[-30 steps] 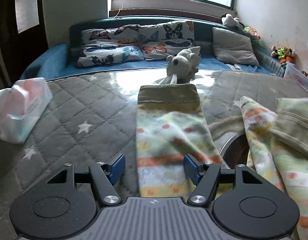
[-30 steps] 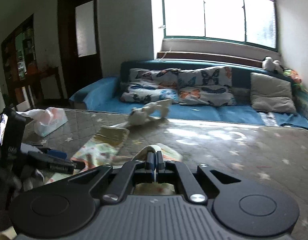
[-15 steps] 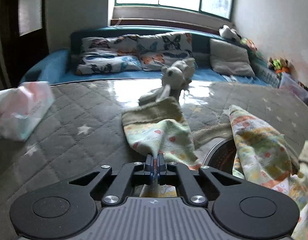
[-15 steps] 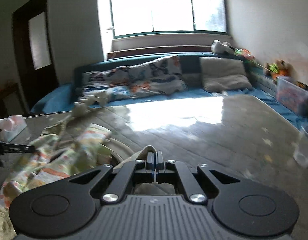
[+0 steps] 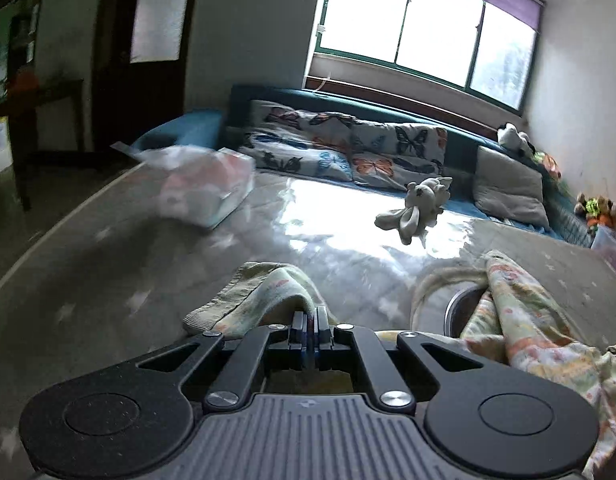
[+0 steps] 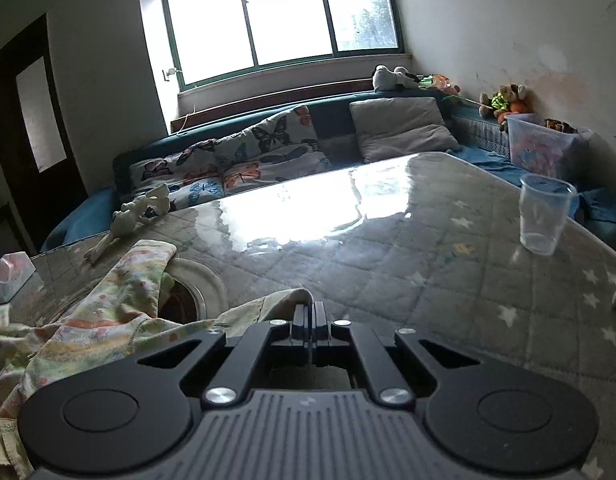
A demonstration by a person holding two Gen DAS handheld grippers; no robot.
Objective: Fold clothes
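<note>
Ahead of the left fingers (image 5: pixel 310 322) a broad stretch of the grey quilted, star-printed table (image 5: pixel 108 280) is left bare. It is bounded far ahead to the left by a white and pink plastic-wrapped tissue pack (image 5: pixel 206 190) and far ahead to the right by a cream plush toy (image 5: pixel 417 208). Immediately to the right, passage is blocked by a bunched pastel-printed garment (image 5: pixel 519 320) draped over a round metal-rimmed opening (image 5: pixel 463 308). Ahead of the right fingers (image 6: pixel 310 318) the surface is unobstructed; a clear plastic cup (image 6: pixel 545 214) stands well to the right, near the edge.
</note>
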